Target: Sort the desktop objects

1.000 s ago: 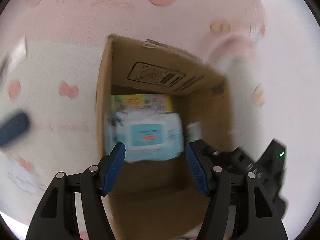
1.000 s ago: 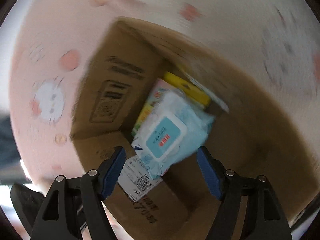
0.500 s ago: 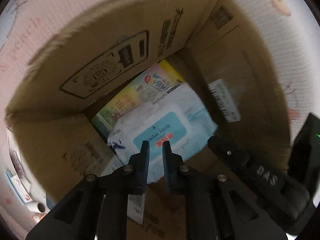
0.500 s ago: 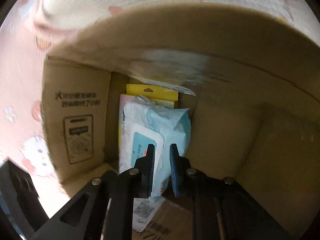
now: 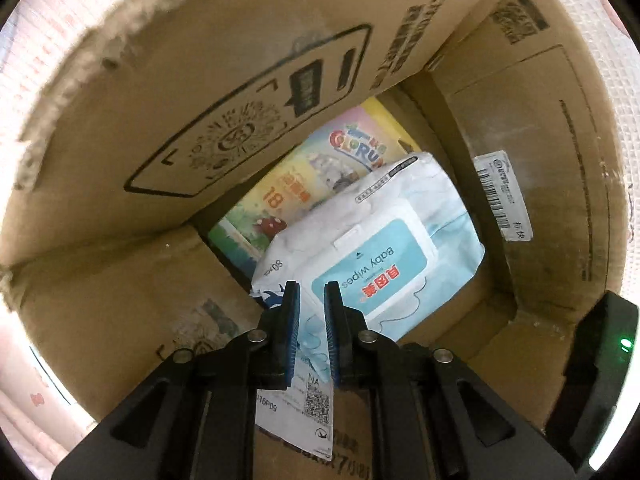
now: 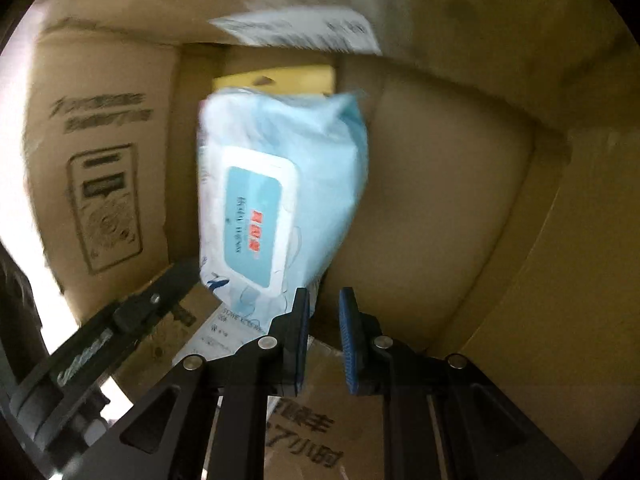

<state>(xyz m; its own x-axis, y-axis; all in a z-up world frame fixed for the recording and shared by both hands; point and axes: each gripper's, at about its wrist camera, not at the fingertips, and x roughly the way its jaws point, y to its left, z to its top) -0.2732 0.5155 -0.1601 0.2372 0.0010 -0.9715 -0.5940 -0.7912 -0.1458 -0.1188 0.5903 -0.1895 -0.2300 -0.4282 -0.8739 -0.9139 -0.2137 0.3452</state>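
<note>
Left gripper (image 5: 311, 300) nearly closed, pinching lower edge of wipes pack (image 5: 372, 256) at frame centre inside cardboard box (image 5: 200, 92). Right gripper (image 6: 324, 312) nearly closed, empty, beside pack. Colourful box (image 5: 304, 184) underneath; box flap overhangs upper left.

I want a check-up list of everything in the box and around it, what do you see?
Surface: brown cardboard box, seen from inside; the floor is partly bare.
Job's things: pale blue baby wipes pack lies on a colourful picture box.
Clutter: white shipping label on the box floor; white barcode sticker on a side wall.
Tongs: left tongs almost closed at the wipes pack's near corner, grip unclear; right tongs almost closed, nothing between them.
Cables: nothing seen.
Surroundings: pink patterned cloth outside the box.
</note>
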